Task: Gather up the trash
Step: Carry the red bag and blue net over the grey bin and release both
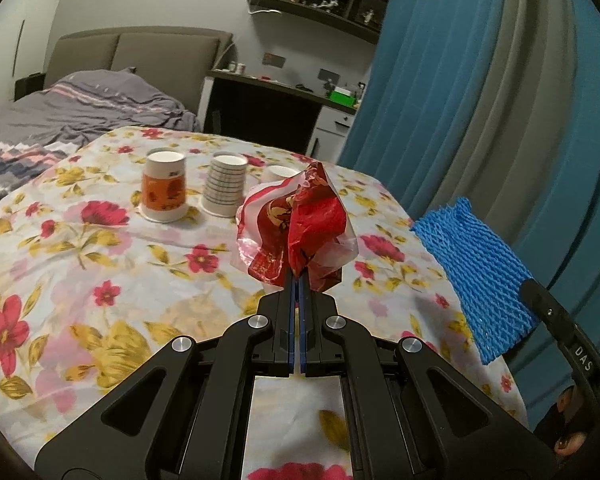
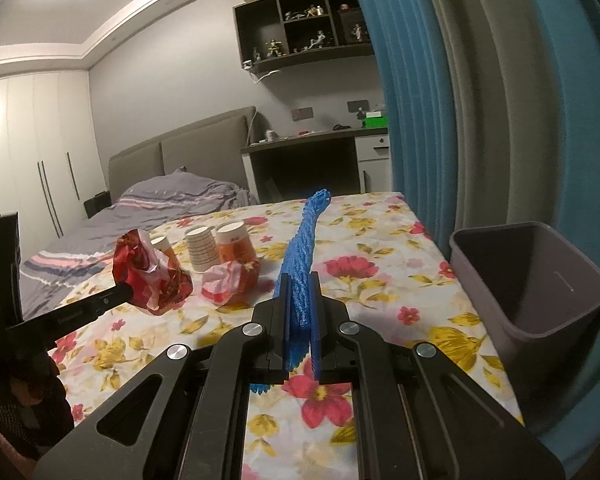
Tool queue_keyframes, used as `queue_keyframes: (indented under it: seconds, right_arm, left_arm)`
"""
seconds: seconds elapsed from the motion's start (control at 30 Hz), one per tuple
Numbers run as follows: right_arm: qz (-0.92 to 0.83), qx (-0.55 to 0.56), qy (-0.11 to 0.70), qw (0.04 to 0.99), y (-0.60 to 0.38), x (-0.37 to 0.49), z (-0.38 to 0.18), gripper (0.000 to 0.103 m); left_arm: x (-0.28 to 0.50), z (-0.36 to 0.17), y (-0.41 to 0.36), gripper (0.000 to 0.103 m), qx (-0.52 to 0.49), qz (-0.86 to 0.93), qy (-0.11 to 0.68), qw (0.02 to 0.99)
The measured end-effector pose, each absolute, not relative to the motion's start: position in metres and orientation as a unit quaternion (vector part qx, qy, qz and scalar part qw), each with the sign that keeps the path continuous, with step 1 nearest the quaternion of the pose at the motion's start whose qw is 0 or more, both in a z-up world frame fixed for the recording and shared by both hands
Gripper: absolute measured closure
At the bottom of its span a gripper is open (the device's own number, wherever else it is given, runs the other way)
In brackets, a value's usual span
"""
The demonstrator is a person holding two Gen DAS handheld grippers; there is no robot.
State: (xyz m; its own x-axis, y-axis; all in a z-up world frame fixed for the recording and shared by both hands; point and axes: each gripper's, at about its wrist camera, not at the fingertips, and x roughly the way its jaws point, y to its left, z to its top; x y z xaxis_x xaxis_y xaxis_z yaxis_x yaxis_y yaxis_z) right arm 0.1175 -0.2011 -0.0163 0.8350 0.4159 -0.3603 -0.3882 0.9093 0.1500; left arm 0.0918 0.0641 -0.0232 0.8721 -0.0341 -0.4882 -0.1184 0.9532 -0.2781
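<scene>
My left gripper (image 1: 299, 276) is shut on a crumpled red and clear plastic wrapper (image 1: 300, 220) and holds it above the flowered table; it also shows in the right wrist view (image 2: 150, 276). My right gripper (image 2: 300, 280) is shut on a blue foam net sleeve (image 2: 302, 252), which stands up between the fingers; the sleeve shows at the right of the left wrist view (image 1: 476, 272). A grey bin (image 2: 540, 280) stands at the table's right edge, right of the right gripper. Another crumpled red and white wrapper (image 2: 230, 282) lies on the table.
Three upturned paper cups stand mid-table: an orange one (image 1: 165, 186), a lined one (image 1: 224, 190) and a white one (image 1: 278, 174) partly hidden by the wrapper. A blue and grey curtain (image 1: 480, 80) hangs to the right. A bed (image 1: 80, 112) lies behind the table.
</scene>
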Motion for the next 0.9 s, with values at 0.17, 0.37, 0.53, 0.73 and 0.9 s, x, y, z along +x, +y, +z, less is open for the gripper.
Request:
queue_keyframes:
  seconds: [0.17, 0.37, 0.53, 0.73, 0.9]
  right_arm:
    - [0.191, 0.041, 0.193, 0.962, -0.217, 0.122, -0.013, 0.094]
    - [0.161, 0.045, 0.185, 0.968, -0.24, 0.128, -0.009, 0.094]
    - [0.121, 0.049, 0.177, 0.976, -0.268, 0.137, -0.004, 0.094]
    - [0.052, 0.059, 0.167, 0.983, -0.31, 0.15, 0.001, 0.094]
    - [0.008, 0.063, 0.167, 0.984, -0.341, 0.164, -0.001, 0.094]
  left_arm:
    - [0.106, -0.022, 0.044, 0.103, -0.139, -0.001, 0.258, 0.956]
    - [0.129, -0.018, 0.012, 0.103, -0.125, -0.043, 0.266, 0.955]
    - [0.154, -0.011, -0.03, 0.103, -0.106, -0.087, 0.271, 0.953]
    - [0.187, 0.001, -0.095, 0.103, -0.081, -0.158, 0.27, 0.947]
    - [0.218, 0.001, -0.146, 0.103, -0.076, -0.217, 0.276, 0.933]
